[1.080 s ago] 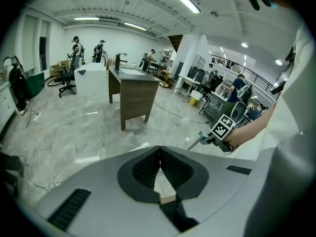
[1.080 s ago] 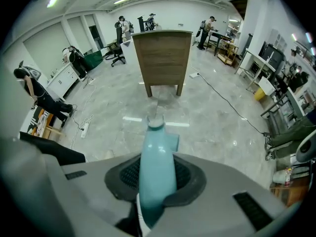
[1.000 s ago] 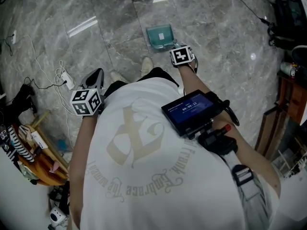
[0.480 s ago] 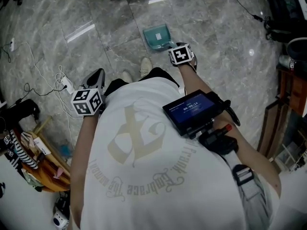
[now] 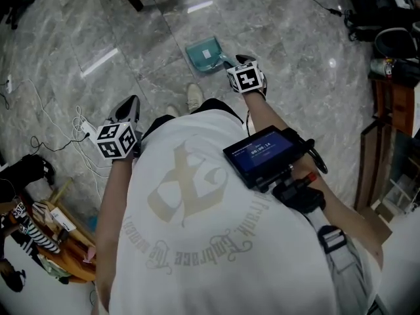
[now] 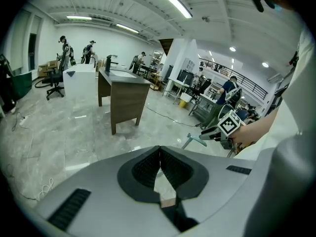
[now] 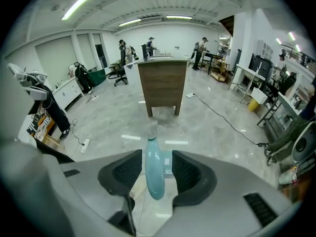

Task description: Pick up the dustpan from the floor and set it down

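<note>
The teal dustpan lies on the grey marble floor just ahead of the person's shoes. Its teal handle runs up between the jaws of my right gripper. Those jaws are opening: the handle leans against the left pad and a gap shows at the right pad. In the head view the right gripper hangs just right of the pan. My left gripper is held out at the person's left side, away from the dustpan. Its pads meet with nothing between them. From there the right gripper and the dustpan show at the right.
A brown wooden desk stands a few steps beyond the dustpan. A power strip with white cables lies on the floor at the left, above a heap of clutter. Dark shelving lines the right side. A cable crosses the floor.
The head view has swung, so the dustpan and the right gripper now sit higher and further left in it. The left gripper has hardly shifted.
</note>
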`<state>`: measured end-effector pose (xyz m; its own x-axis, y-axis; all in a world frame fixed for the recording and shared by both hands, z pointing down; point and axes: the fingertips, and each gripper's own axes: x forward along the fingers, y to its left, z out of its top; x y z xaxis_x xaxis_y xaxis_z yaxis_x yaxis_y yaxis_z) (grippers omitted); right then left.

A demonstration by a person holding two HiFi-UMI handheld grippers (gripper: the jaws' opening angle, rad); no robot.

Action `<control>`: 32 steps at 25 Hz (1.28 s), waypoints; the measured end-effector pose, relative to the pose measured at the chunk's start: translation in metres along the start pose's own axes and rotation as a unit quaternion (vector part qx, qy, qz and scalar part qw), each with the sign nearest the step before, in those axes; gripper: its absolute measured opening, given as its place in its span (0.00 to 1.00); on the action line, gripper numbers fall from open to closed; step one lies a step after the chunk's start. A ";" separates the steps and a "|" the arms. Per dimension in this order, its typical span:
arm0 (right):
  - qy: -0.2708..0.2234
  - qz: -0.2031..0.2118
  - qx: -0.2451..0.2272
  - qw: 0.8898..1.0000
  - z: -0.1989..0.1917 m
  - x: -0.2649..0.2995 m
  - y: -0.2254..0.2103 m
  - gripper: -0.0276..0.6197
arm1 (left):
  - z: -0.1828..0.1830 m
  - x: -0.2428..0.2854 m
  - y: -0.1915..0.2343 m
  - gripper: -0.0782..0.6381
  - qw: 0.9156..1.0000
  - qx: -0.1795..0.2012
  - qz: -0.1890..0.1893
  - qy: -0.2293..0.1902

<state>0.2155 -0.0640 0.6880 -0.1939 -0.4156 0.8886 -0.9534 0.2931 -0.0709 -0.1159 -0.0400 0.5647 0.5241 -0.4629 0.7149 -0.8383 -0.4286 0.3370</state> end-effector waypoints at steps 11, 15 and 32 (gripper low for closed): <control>-0.122 -0.047 0.043 0.991 0.017 -0.117 0.024 0.07 | -0.003 -0.034 -0.025 0.13 0.997 0.052 -0.051 -0.022; -0.173 -0.021 0.044 0.984 0.037 -0.150 0.041 0.07 | 0.008 -0.035 -0.034 0.13 0.995 0.073 -0.069 -0.026; -0.276 0.075 0.037 0.958 0.063 -0.194 0.103 0.07 | 0.027 0.002 -0.058 0.13 0.984 0.119 -0.134 -0.016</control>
<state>0.1406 -0.0072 0.4793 -0.4033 -0.7709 0.4931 -0.9150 0.3323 -0.2289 -0.0616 -0.0374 0.5300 0.7289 -0.3313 0.5991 -0.6129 -0.7057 0.3554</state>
